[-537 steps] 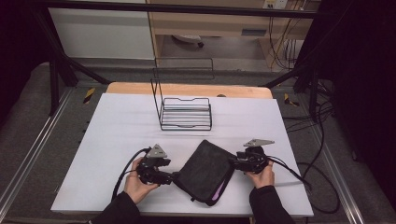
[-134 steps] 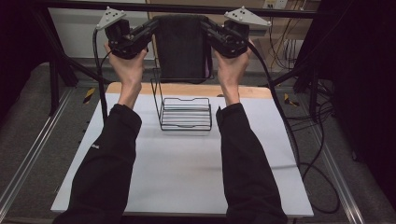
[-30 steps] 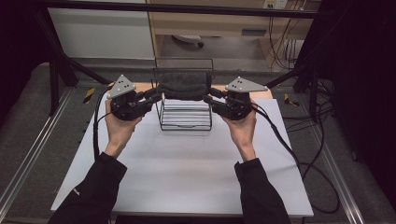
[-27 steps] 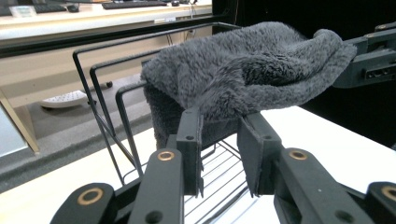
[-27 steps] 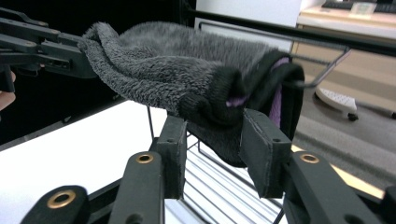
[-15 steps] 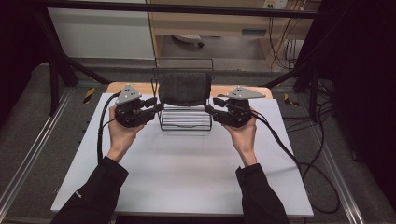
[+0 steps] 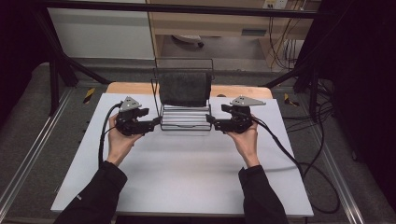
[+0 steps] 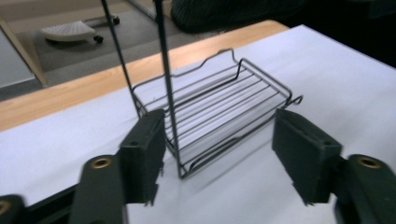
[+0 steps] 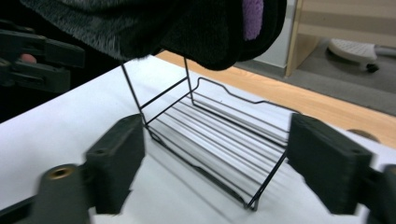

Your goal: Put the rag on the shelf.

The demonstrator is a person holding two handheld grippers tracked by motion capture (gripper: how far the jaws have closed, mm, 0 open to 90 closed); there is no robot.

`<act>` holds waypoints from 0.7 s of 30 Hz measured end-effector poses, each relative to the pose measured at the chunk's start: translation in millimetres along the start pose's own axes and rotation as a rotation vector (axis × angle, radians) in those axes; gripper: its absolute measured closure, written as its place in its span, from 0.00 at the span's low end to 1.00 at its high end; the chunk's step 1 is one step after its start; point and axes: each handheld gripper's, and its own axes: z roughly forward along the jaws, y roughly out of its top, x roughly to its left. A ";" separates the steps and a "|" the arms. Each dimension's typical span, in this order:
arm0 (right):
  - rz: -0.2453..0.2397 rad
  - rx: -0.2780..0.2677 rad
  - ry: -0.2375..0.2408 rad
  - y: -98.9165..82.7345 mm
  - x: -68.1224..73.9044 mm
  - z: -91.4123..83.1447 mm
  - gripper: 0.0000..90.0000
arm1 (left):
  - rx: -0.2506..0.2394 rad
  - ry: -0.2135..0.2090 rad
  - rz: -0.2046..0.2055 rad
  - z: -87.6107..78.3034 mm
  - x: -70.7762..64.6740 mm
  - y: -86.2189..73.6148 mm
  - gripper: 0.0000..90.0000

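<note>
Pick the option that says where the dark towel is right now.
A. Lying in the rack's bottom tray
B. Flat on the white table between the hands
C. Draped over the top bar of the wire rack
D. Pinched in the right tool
C: the dark towel hangs over the top bar of the wire rack, and both tools stand open beside it.

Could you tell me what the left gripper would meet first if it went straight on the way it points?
Probably the wire rack's near upright rod, which stands between the open left gripper jaws.
</note>
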 end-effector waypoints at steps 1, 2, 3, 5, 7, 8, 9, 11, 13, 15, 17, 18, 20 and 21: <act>-0.009 0.005 -0.001 -0.5 0.2 -1.0 0.15 | 0.007 -0.001 -0.003 -1.1 1.5 -2.8 0.33; -0.013 0.010 0.002 -1.3 0.6 -3.1 0.12 | 0.015 -0.005 -0.002 -2.4 2.8 -4.8 0.31; -0.014 0.014 0.008 -1.9 0.7 -5.1 0.10 | 0.019 -0.004 0.001 -4.1 3.8 -6.8 0.29; -0.012 0.025 0.020 -3.2 0.5 -9.3 0.07 | 0.030 -0.011 0.002 -7.8 5.7 -10.7 0.24; -0.007 0.047 0.028 -5.1 -0.2 -13.7 0.05 | 0.042 -0.021 0.003 -11.8 7.4 -15.0 0.20; -0.001 0.057 0.031 -6.6 -0.3 -16.0 0.05 | 0.044 -0.018 0.005 -14.3 8.0 -17.5 0.19; -0.002 0.065 0.035 -8.3 -0.8 -18.3 0.05 | 0.047 -0.018 0.009 -16.6 8.9 -20.3 0.17; 0.006 0.076 0.043 -12.5 -1.4 -22.3 0.03 | 0.055 -0.023 0.001 -20.2 10.1 -26.7 0.15; 0.006 0.087 0.051 -17.4 -2.0 -26.3 0.03 | 0.068 -0.028 0.004 -23.2 11.4 -33.7 0.13; 0.007 0.091 0.052 -22.8 -2.3 -30.1 0.02 | 0.067 -0.036 -0.009 -25.1 11.6 -40.8 0.12; 0.010 0.094 0.054 -28.5 -2.7 -34.3 0.01 | 0.072 -0.040 -0.017 -28.4 11.6 -50.0 0.11; 0.013 0.092 0.054 -31.4 -3.0 -36.2 0.01 | 0.070 -0.044 -0.019 -30.0 11.6 -54.2 0.11; 0.018 0.094 0.055 -37.4 -3.7 -40.0 0.00 | 0.068 -0.045 -0.024 -33.2 11.7 -62.5 0.11; 0.017 0.097 0.052 -40.5 -4.0 -41.7 0.00 | 0.073 -0.040 -0.023 -34.8 11.8 -66.4 0.11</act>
